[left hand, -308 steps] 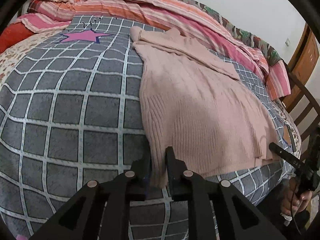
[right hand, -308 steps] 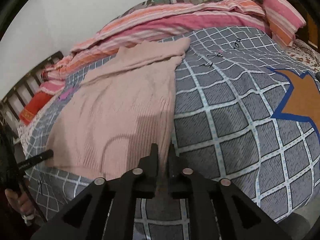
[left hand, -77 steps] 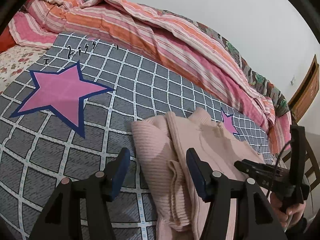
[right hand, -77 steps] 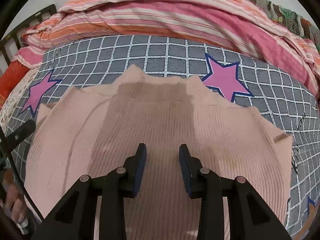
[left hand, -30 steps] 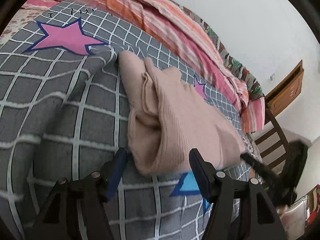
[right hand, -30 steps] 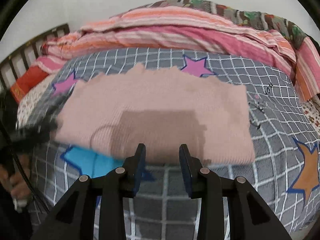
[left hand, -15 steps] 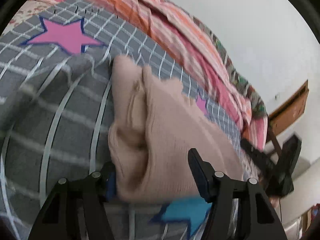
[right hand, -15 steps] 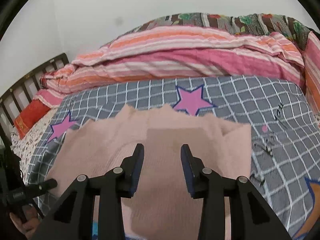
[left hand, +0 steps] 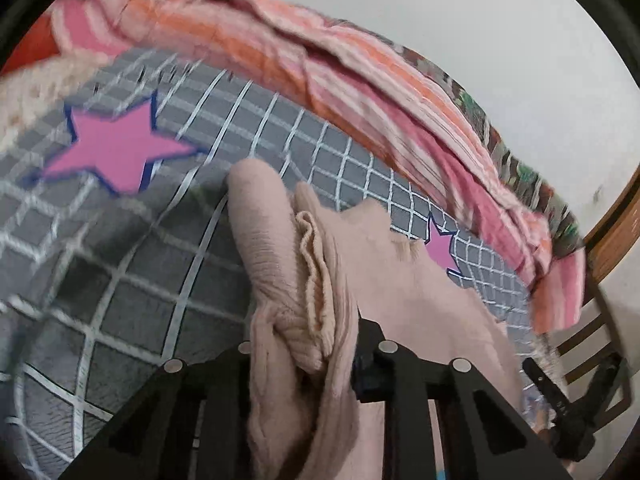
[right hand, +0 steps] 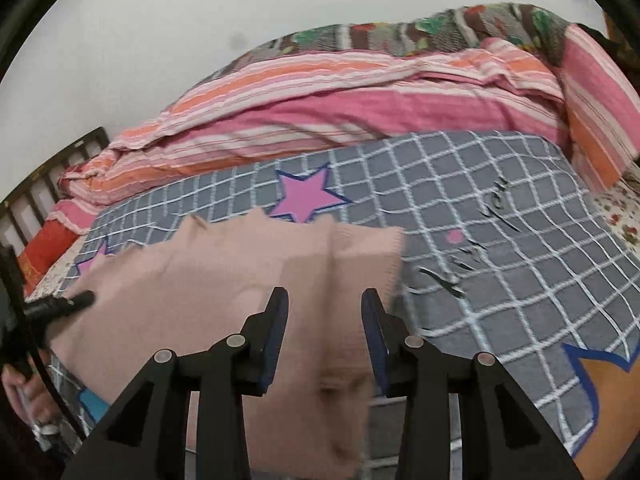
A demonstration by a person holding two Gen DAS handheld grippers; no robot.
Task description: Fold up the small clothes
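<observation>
Both left fingers (left hand: pixel 366 344) were largely buried in the sweater (left hand: pixel 280 280), its bunched folds pinched between them. The right gripper (right hand: pixel 324 336) stood well open over the sweater (right hand: pixel 224 280), holding nothing; contact unclear. Beyond lay the checked bedspread (right hand: pixel 480 200), then a striped quilt (right hand: pixel 340 108) against the wall (right hand: pixel 200 20).

pink sweater (left hand: pixel 400 280), grey checked bedspread (right hand: pixel 500 200)

Bare checked bed cover (right hand: pixel 500 220) right of the pink sweater (right hand: pixel 208 280) and left of it too, striped quilt (right hand: pixel 340 112) heaped along the far edge, wooden chair (left hand: pixel 600 340) just beside the bed's end
</observation>
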